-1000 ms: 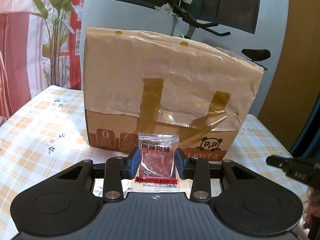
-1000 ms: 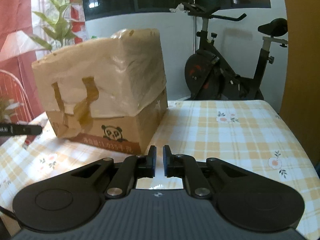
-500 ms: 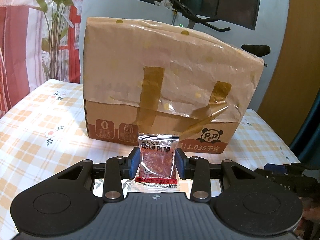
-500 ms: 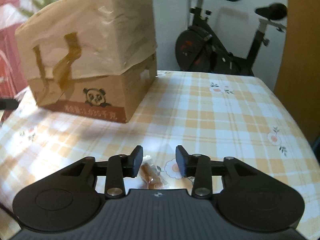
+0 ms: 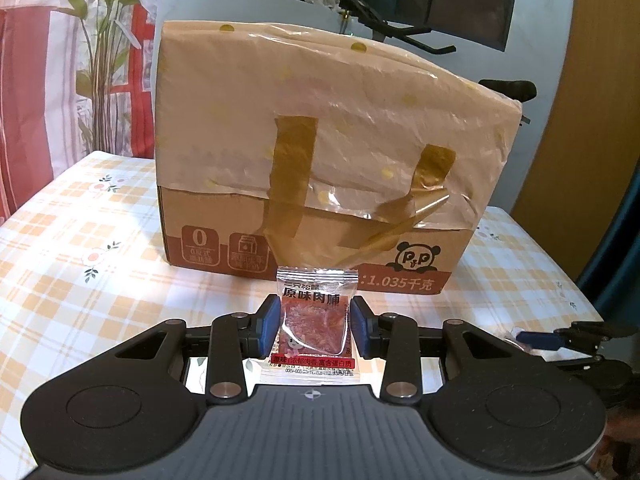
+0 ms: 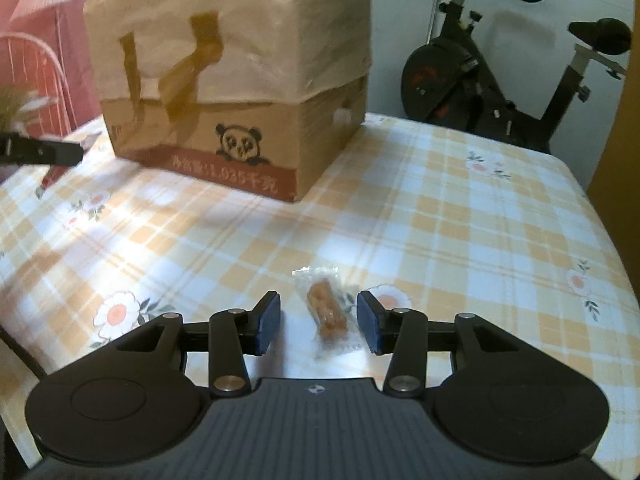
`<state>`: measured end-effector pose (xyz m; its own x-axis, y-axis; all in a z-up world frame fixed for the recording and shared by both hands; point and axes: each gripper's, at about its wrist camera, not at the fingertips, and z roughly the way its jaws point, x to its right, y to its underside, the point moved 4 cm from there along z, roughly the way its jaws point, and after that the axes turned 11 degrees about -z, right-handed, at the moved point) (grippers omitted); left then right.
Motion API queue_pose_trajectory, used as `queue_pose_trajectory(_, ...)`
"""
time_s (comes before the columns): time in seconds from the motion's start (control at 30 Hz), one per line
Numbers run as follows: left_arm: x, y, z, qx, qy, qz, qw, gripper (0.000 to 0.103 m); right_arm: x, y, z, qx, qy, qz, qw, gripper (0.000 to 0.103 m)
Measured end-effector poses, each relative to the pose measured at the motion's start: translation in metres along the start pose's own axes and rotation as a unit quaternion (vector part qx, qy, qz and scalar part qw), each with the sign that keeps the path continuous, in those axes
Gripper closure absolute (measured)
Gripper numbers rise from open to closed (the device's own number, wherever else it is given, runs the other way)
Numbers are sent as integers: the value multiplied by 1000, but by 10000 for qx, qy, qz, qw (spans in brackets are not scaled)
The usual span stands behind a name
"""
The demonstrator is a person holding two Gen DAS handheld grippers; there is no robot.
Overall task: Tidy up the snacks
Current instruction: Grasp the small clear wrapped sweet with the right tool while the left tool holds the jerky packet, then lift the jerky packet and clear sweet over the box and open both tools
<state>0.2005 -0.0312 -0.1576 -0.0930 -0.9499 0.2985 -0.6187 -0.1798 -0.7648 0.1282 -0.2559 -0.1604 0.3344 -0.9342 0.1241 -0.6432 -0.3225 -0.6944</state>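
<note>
A: Your right gripper is spread wide over the table, and the small wrapped snack lies flat between its fingers, touching neither. Which way does it run?

B: Its long axis runs away from you toward the cardboard box, slightly slanted, top leaning left. So your fingers flank its long sides; a straight squeeze should catch it across the narrow width, I think.

A: And your left gripper?

B: Clamped on the jerky packet, held upright in front of the box, label facing you, long axis vertical.

A: Which hand is nearer the loose snack?

B: Your right, by far. The box stands beyond both, its top covered with taped plastic
</note>
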Motion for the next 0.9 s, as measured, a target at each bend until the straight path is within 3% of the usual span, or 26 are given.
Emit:
queue_pose_trajectory(0.1, 1, -1, -1, 14, 18, 12, 10000, 63, 1, -3, 4, 0, 34, 65, 10000, 58)
queue_pose_trajectory(0.17, 1, -1, -2, 15, 30, 16, 10000, 63, 2, -3, 5, 14, 43, 82, 10000, 66)
queue_pose_trajectory(0.2, 1, -1, -2, 19, 33, 18, 10000, 63, 2, -3, 4, 17, 25, 80, 10000, 78)
queue_pose_trajectory(0.23, 1, -1, -3, 27, 33, 22, 10000, 63, 2, -3, 3, 6, 28, 83, 10000, 82)
queue_pose_trajectory(0.4, 4, -4, -9, 112, 56, 40, 9999, 63, 2, -5, -11, 220, -78, 262, 9994, 82)
queue_pose_trajectory(0.6, 8, -28, -32, 617, 99, 57, 9980, 63, -4, -31, -44, 882, -234, 353, 9952, 82)
queue_pose_trajectory(0.9, 26, -114, -52, 1432, 461, 197, 9884, 63, 1, -134, -99, 2272, -263, -89, 9734, 82)
